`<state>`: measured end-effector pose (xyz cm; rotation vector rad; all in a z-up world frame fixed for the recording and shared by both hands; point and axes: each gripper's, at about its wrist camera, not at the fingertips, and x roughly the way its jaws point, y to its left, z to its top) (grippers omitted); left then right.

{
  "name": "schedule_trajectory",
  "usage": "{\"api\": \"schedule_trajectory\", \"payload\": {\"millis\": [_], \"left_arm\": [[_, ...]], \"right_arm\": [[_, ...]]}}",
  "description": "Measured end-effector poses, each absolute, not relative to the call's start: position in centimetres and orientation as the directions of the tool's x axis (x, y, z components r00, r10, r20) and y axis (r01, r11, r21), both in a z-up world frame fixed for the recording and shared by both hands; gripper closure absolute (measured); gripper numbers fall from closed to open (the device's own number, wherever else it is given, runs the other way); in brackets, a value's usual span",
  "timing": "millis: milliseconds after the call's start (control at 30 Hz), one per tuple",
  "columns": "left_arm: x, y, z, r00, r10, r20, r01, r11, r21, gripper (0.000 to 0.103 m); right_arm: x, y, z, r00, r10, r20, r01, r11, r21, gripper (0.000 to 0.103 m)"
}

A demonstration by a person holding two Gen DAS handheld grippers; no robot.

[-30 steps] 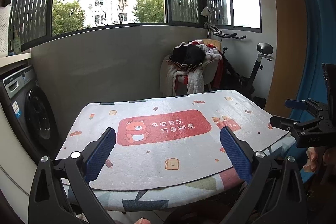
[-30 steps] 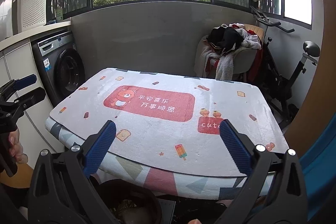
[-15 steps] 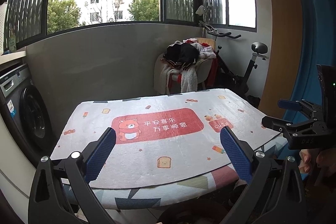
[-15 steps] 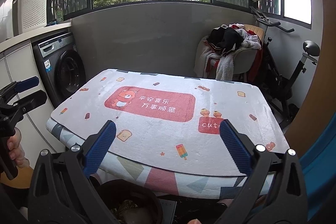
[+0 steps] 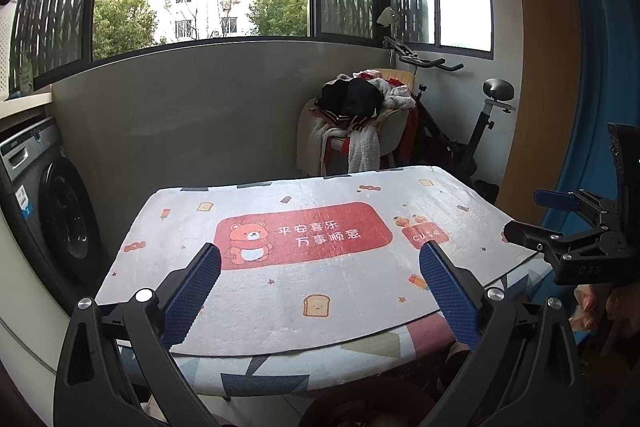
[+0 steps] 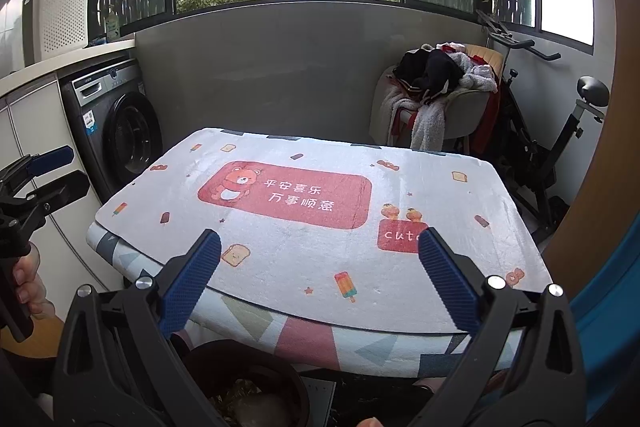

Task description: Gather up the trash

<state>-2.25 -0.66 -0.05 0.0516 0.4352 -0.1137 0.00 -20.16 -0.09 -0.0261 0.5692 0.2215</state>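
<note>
**Balcony desk, both grippers idle**

Enclosed balcony: desk (image 5: 280, 315) under a bear-print mat (image 5: 304, 235), washing machine (image 6: 120, 123) alongside. Left gripper (image 5: 320, 267) and right gripper (image 6: 320, 259) hover at the near edge, jaws spread wide, holding nothing. A dark bin (image 6: 256, 383) with debris stands below the desk edge.

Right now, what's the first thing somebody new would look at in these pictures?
Probably the red bear patch in the middle of the white mat covering the table. Next, the heap of clothes piled on a chair in the far right corner, and the grey washing machine at the left.
</note>
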Motion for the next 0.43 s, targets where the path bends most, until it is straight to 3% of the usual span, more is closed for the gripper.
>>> {"api": "schedule_trajectory", "payload": {"millis": [433], "left_arm": [[-1.96, -0.79, -0.14, 0.895, -0.085, -0.437, 0.111, 0.993, 0.033, 0.006]], "right_arm": [[0.02, -20.13, -0.36, 0.817, 0.200, -0.540, -0.214, 0.976, 0.038, 0.006]]}}
